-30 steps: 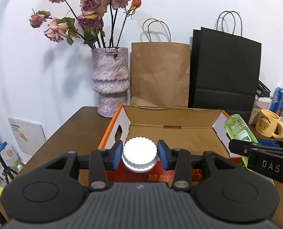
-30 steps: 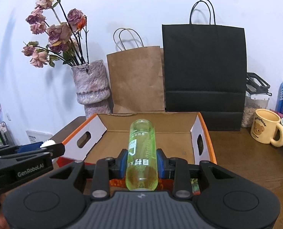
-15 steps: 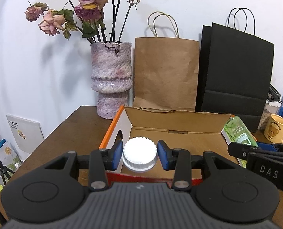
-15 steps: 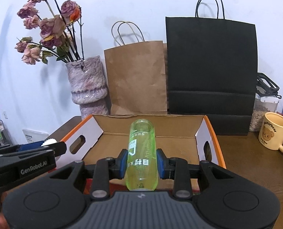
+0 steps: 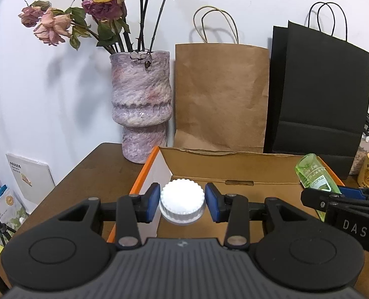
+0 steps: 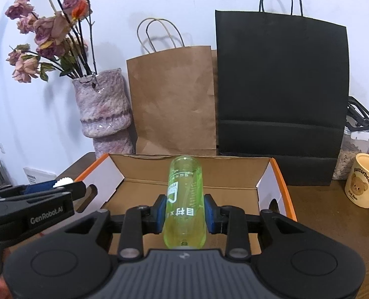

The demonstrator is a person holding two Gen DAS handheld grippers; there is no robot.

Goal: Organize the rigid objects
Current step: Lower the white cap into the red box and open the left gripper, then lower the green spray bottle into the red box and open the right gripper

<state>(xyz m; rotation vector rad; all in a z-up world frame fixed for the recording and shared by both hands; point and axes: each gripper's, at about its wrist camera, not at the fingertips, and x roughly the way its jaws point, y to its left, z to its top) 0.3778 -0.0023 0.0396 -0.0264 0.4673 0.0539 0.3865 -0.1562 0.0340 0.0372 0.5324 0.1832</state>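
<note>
Left claw: pinches a white ribbed cap between its blue pads, one pad against each side of the cap; the cap's flat top faces the camera.
Right claw: pressed tight on a green see-through bottle, gripped near the end closest to the camera; the bottle points forward, away from the camera, with white print on its side.
Where the cap is: held in the air at the near left corner of an open cardboard box, just beside its white left wall.
Where the bottle is: held over the middle of the same box, its far end reaching toward the back wall.
Each claw seen from the other: in the left view the right claw and the bottle show at the right edge; in the right view the left claw shows at the left edge with a sliver of the white cap.
Box: brown inside, orange along its rim, white end flaps with a hand hole; it sits on a dark wooden bench.
Behind the box: a mottled purple vase with dried roses at the left, then a brown paper bag, then a black paper bag, all against a white wall.
Right of the box: a cream mug with a bear print, standing on the bench well apart from the box.
</note>
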